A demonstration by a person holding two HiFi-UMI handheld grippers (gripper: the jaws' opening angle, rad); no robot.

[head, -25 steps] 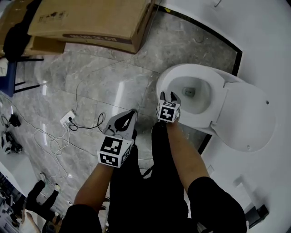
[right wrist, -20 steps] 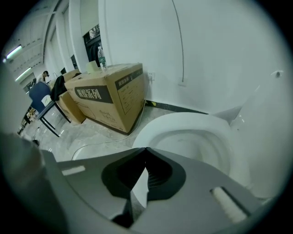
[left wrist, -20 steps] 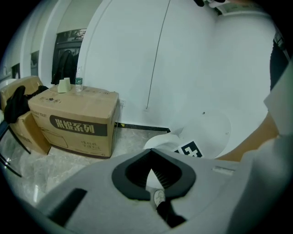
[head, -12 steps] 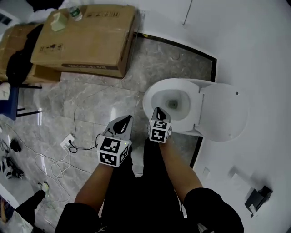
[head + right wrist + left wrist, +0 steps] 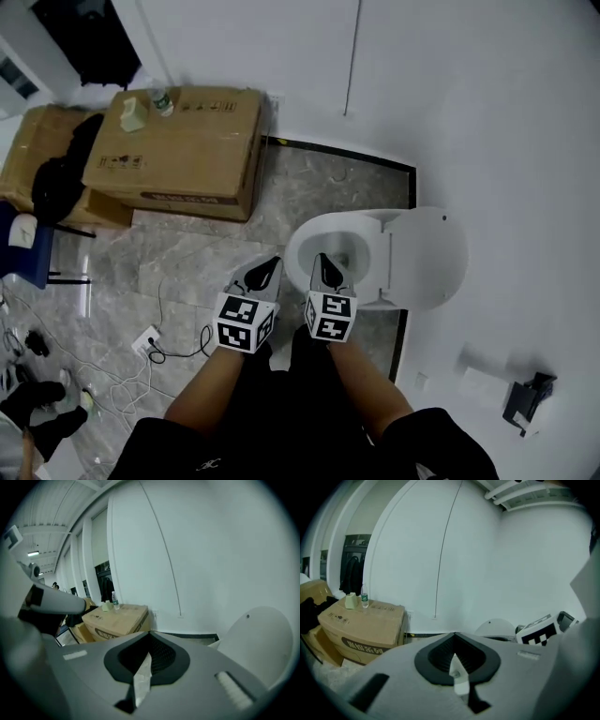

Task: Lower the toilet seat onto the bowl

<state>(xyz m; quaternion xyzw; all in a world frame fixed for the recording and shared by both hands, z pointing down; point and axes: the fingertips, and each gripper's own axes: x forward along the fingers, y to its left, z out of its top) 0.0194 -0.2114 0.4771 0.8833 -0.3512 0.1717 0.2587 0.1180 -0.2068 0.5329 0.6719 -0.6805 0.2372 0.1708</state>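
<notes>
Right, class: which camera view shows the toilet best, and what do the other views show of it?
The head view: it looks down on the whole toilet, open bowl and raised lid together. The right gripper view catches only the lid at its right edge; the left gripper view shows just a rounded sliver of it.

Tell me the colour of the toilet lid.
White; the lid shows best in the head view.

Tally.
- Toilet (image 5: 305, 234): 1, with 1 lid (image 5: 427, 258).
- Grippers: 2, namely left gripper (image 5: 266, 270) and right gripper (image 5: 327, 268).
- Cardboard boxes: 2 that can be told apart, a large box (image 5: 178, 155) and a second box (image 5: 33, 150).
- Plastic bottle (image 5: 161, 99): 1.
- Small pale-green carton (image 5: 133, 114): 1.
- Power strip (image 5: 146, 341): 1.
</notes>
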